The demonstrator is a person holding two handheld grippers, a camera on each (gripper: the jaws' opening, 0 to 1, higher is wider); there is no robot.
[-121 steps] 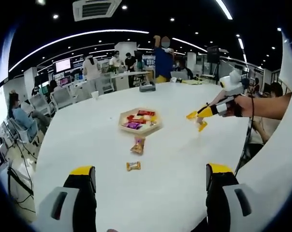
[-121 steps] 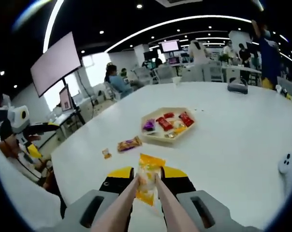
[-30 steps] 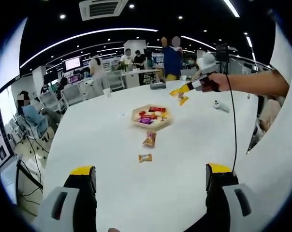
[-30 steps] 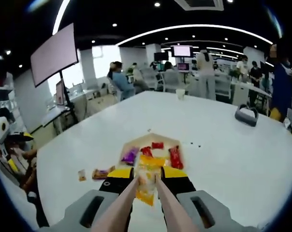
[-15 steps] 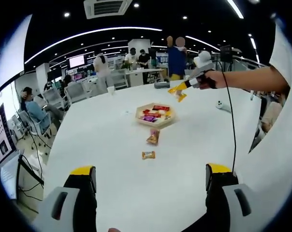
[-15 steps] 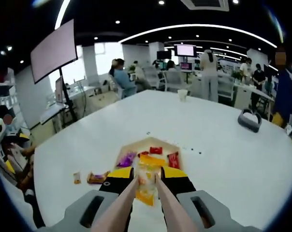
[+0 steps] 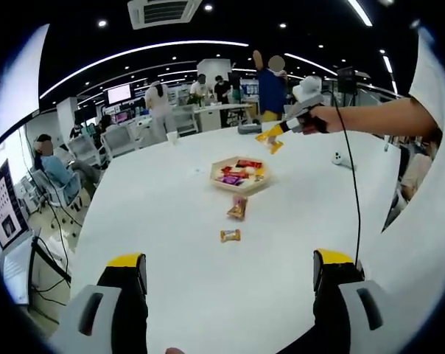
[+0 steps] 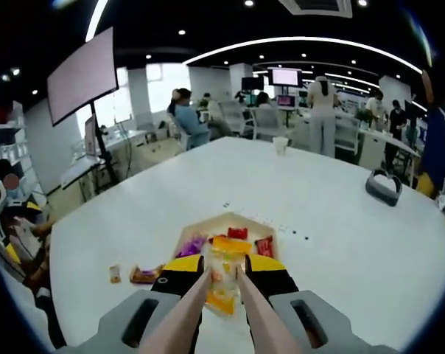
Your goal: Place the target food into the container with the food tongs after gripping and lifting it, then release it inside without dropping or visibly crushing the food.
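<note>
The right gripper [image 8: 222,284] has its fingers pressed in on a pair of food tongs [image 8: 216,313], and the tongs pinch an orange snack packet [image 8: 222,276] that hangs clear of the white worktop [image 8: 340,221]. From the left gripper view the same packet [image 7: 272,144] is up in the air, near the hexagonal tray [image 7: 239,177] but off to one side of it. So the gripping and lifting look done; what is left, I'd say, is bringing it over the tray, lowering it and letting go.

The left gripper [image 7: 230,284] hovers low over the near worktop, fingers wide apart and holding nothing.

The tray already carries several wrapped snacks. Two more packets lie on the worktop short of it, a larger one [image 7: 238,208] and a small one [image 7: 230,235]. Nothing seems to stand between the held packet and the tray.
</note>
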